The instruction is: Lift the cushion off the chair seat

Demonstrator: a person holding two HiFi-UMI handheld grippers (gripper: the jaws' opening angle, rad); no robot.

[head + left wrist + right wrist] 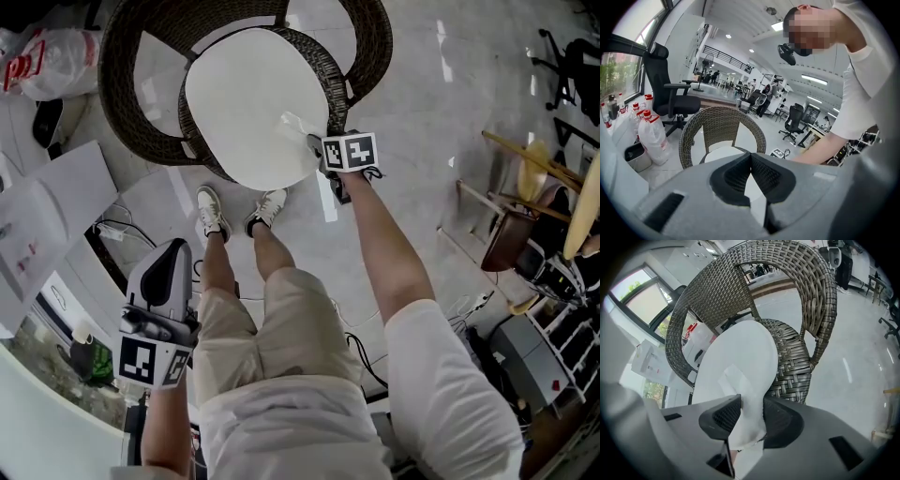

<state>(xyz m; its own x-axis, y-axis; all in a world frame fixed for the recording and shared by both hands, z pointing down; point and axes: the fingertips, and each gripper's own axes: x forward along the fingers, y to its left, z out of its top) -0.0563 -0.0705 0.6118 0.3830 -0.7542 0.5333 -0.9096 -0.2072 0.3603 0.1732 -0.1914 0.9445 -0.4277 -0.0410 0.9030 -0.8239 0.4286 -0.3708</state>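
Observation:
A round white cushion (248, 103) lies on the seat of a dark wicker chair (131, 103). My right gripper (314, 142) is at the cushion's near right edge and is shut on it. In the right gripper view the white fabric (740, 357) is pinched and bunched between the dark pads of that gripper (751, 401), with the wicker back (806, 282) behind. My left gripper (161, 272) hangs low by the person's left hip, well short of the chair. In the left gripper view its jaws (751, 157) meet at the tips with nothing between them, and chair (722, 115) and cushion (723, 152) stand beyond.
The person's feet (214, 211) stand just in front of the chair. A bag of plastic bottles (52, 61) sits left of it, with white sheets (56, 216) and cables on the floor. A black office chair (670, 93) is behind; wooden furniture (525, 216) is at right.

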